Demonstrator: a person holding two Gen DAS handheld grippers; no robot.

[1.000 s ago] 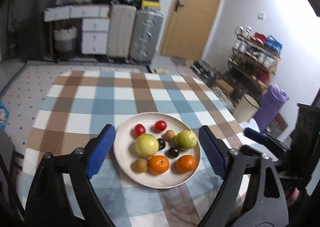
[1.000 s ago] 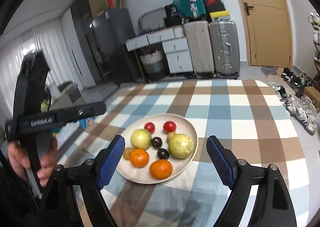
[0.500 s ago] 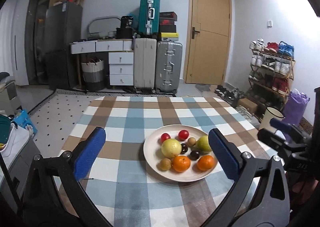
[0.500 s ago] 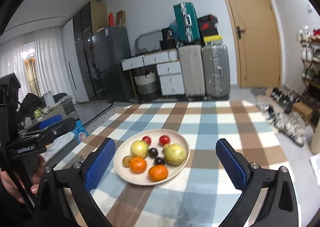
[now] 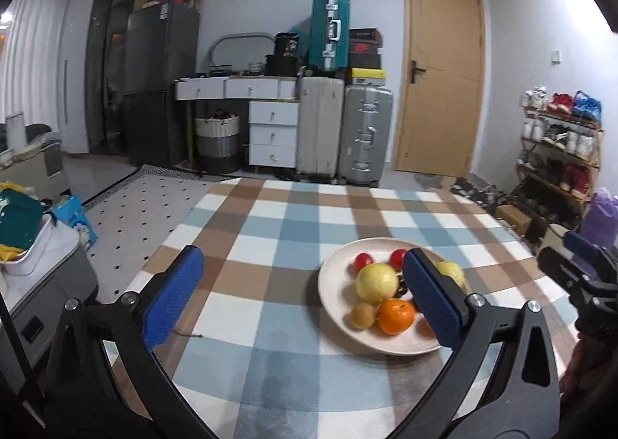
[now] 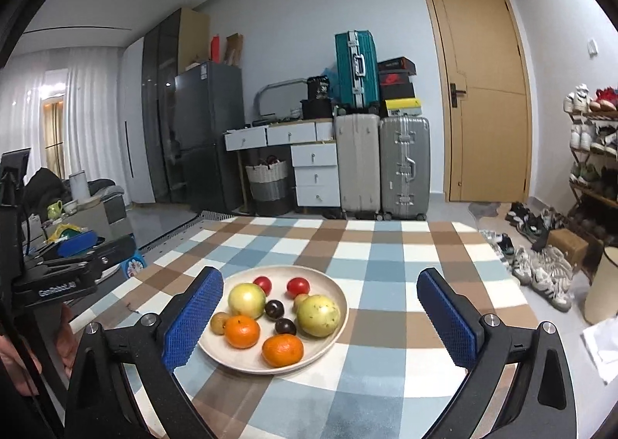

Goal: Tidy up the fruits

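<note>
A cream plate [image 6: 231,356] on the checked tablecloth holds two oranges [image 6: 242,330], two large yellow-green fruits [image 6: 318,315], two red fruits [image 6: 298,285], two dark plums [image 6: 275,309] and small brown fruits [image 6: 219,322]. My right gripper [image 6: 320,280] hovers just short of the plate, open wide, with nothing between its blue pads. My left gripper [image 5: 302,265] is open too and points left of the plate [image 5: 332,284]; its right finger [image 5: 432,300] hides part of the fruit. Each gripper shows at the edge of the other's view, held by a hand.
The table [image 6: 405,253] ends at a far edge towards the room. Beyond it stand suitcases [image 6: 403,164], white drawers [image 6: 314,176], a dark fridge [image 6: 204,137] and a wooden door [image 6: 486,99]. A shoe rack [image 5: 560,153] and loose shoes lie to the right, boxes and bins to the left.
Both grippers' jaws have opened wider and both views have tilted up off the table. The left gripper has swung left, so the plate now sits under its right finger.
</note>
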